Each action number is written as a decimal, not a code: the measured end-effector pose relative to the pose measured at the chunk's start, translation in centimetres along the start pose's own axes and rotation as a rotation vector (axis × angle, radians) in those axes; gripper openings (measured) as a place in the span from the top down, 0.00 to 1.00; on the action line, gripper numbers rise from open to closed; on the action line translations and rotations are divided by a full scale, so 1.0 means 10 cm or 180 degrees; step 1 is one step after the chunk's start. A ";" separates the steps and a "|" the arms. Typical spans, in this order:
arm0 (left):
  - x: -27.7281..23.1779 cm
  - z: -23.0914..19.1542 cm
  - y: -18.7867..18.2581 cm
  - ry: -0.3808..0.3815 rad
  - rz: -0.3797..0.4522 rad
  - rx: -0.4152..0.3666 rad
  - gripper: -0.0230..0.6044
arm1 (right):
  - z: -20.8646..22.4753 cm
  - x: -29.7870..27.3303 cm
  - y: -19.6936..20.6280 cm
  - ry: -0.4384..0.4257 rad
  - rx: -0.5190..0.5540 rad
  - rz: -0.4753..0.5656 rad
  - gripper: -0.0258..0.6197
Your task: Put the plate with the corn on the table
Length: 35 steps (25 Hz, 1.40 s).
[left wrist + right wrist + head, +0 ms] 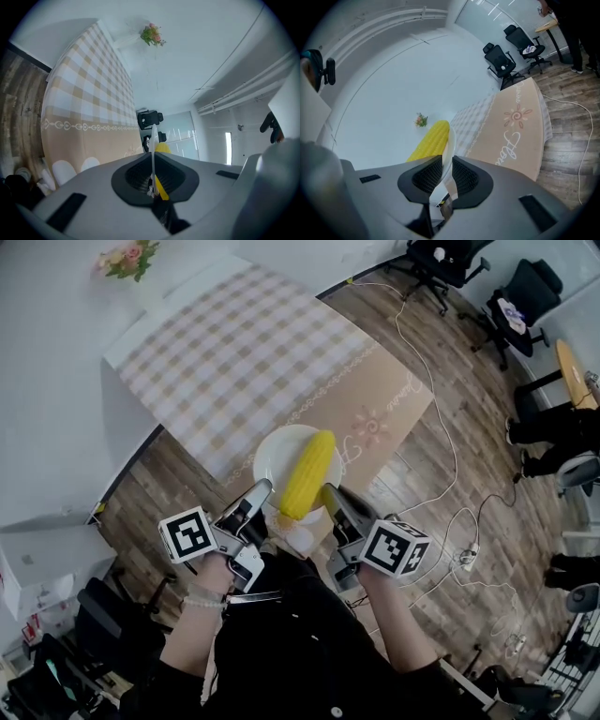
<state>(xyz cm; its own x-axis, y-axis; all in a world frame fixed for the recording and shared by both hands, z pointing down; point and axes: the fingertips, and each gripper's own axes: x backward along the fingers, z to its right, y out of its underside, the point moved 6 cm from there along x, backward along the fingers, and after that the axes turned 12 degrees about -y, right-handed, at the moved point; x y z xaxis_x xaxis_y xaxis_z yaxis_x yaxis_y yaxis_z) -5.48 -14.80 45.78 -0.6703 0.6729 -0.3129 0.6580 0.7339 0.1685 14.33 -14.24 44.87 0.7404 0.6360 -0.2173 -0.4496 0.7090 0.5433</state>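
Corn [307, 474] lies lengthwise on a white plate [272, 457], and the plate is off the table, held in the air by its near rim from two sides. The left gripper [261, 493] is clamped on the rim to the left of the cob. Its own view shows the thin white edge pinched between pads that have almost met, with a sliver of yellow beside it. The right gripper [330, 495] grasps the rim on the other side, its jaws a little apart with the plate's edge between them and the cob rising just beyond.

From the head view the plate hangs over the near end of the table [234, 352], above the beige border [384, 399] of the checked cloth and partly over the wooden floor [183, 465]. No view shows it touching the cloth. Flowers [127, 257] stand at the far end, well apart from the plate, and office chairs [441, 263] sit off to the right.

As I judge it, the pick-up is done and the carry is under way. What is left is to bring the plate fully over the tabletop, lower it level so the cob does not roll, and let go with both grippers
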 end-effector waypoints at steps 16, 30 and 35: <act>-0.44 -0.34 -0.17 -0.0302 0.0023 -0.0088 0.93 | 0.58 -0.32 -0.08 0.0112 -0.0020 -0.0196 0.81; -0.71 -0.70 -0.29 -0.0601 -0.0021 -0.0121 0.93 | 0.95 -0.64 -0.07 0.0282 0.0001 -0.0480 0.80; -0.79 -0.79 -0.32 -0.0694 -0.0055 -0.0106 0.93 | 1.07 -0.71 -0.07 0.0336 0.0009 -0.0547 0.79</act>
<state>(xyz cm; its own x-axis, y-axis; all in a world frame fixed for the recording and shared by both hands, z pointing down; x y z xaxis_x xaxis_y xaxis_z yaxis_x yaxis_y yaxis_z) -4.99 -21.76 55.14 -0.5890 0.6267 -0.5102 0.6329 0.7503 0.1910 14.75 -22.51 54.73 0.7495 0.5342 -0.3909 -0.3195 0.8091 0.4932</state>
